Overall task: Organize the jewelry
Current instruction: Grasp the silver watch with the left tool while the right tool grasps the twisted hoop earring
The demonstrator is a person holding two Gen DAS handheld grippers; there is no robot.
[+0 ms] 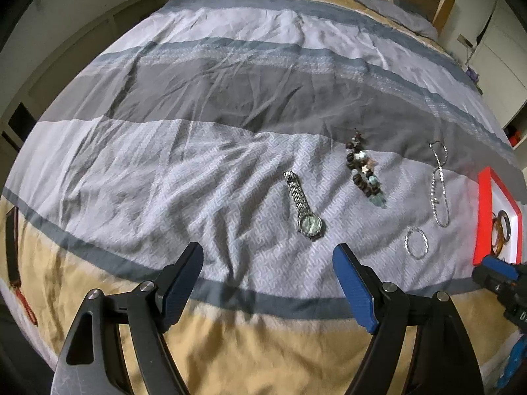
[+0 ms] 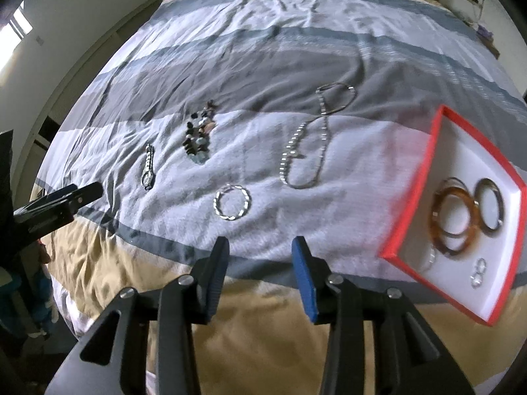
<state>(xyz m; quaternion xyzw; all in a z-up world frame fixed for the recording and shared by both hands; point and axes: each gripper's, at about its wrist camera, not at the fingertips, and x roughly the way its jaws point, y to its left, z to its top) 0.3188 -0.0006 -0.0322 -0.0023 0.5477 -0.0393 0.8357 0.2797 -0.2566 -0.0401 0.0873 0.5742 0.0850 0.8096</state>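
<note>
Both grippers hover empty above the striped grey, white and tan bed cover (image 1: pixel 164 164), so the next piece is probably yet to be chosen. The left gripper (image 1: pixel 268 256) has its blue-padded jaws spread wide with nothing between them. The right gripper (image 2: pixel 260 250) is also parted, though less widely, and holds nothing.

The jewelry is laid out flat and apart from one another on the cover, presumably so that each piece can be pinched without snagging its neighbour. Just ahead of the left gripper, slightly toward its right jaw, lies the silver metal-link wristwatch (image 1: pixel 304 209); its long axis runs away from the gripper, with the round dial at the near end and the strap pointing away. Beyond it, further right, sits the bracelet of dark and pale-blue beads (image 1: pixel 364 172), also stretched away from the gripper.

Directly ahead of the right gripper lies the twisted silver hoop (image 2: pixel 233 203), flat on the cover. Farther ahead and a little right, the long silver chain necklace (image 2: pixel 309 144) is looped lengthwise away from the gripper. To the right sits the red-rimmed white tray (image 2: pixel 415 177), which already holds amber-brown bangles (image 2: pixel 456 220) and small silver rings (image 2: pixel 479 273), evidently the collecting place.
</note>
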